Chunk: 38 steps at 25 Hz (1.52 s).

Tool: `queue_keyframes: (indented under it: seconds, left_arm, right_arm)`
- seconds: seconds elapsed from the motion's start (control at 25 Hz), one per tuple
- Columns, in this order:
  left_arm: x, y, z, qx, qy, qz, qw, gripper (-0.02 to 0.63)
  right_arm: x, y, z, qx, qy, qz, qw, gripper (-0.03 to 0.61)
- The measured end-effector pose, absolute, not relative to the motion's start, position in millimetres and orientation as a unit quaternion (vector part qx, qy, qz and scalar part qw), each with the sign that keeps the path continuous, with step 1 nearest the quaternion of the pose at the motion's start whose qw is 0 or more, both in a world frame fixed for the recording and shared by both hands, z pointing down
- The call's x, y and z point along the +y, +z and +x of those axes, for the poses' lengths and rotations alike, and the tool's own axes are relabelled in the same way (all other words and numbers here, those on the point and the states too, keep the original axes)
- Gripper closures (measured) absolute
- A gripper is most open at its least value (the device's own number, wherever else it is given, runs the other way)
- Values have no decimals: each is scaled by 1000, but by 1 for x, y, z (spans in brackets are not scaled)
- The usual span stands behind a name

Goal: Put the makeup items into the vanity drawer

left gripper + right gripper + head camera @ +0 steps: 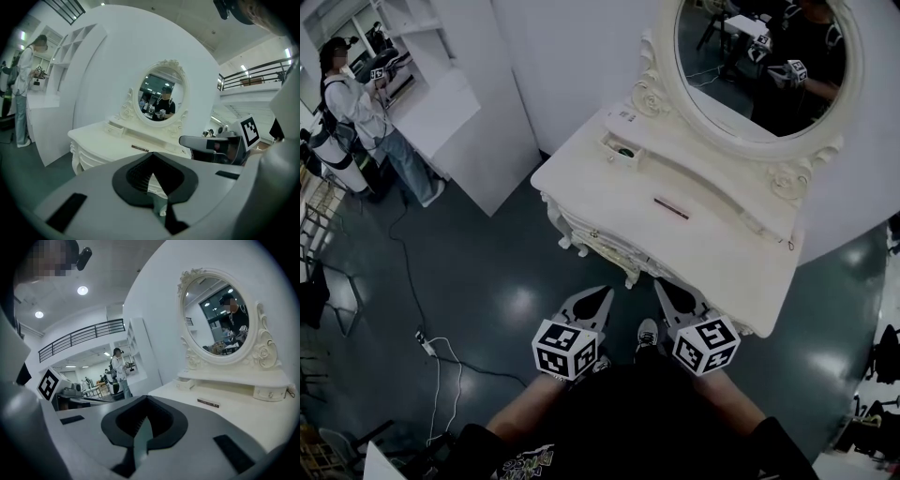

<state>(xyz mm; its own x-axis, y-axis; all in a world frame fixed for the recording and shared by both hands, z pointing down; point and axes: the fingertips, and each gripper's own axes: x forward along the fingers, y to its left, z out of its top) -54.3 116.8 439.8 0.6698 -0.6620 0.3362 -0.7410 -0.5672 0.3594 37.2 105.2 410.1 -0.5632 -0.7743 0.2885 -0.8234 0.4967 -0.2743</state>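
The left gripper (601, 294) and right gripper (665, 287) are both pinched closed with nothing in them, held low just in front of the vanity (722, 267). 1 slim dark makeup stick (671, 207) lies flat on top, well apart from the small open drawer (621, 148).

cream-white vanity (614, 192), dark teal floor (487, 272), white wall (581, 56)
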Motion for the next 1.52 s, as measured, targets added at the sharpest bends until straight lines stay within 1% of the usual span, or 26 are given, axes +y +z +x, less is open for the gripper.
queue_keyframes:
  seconds: [0.28, 0.56, 0.96, 1.12, 1.52]
  left_arm:
    - [88, 442, -35, -414, 83, 873, 243, 615]
    - [60, 449, -16, -428, 99, 865, 242, 615]
    - [30, 456, 16, -442, 101, 855, 252, 615]
    - [19, 454, 34, -442, 103, 857, 246, 615]
    - [1, 447, 50, -469, 106, 845, 236, 615]
  right_arm:
    - [76, 416, 67, -863, 186, 463, 74, 551]
    - [41, 424, 99, -859, 198, 467, 64, 551]
    - [7, 433, 133, -864, 200, 457, 70, 551]
    - [-7, 437, 148, -865, 202, 454, 70, 551]
    - [-29, 440, 172, -875, 205, 434, 64, 551]
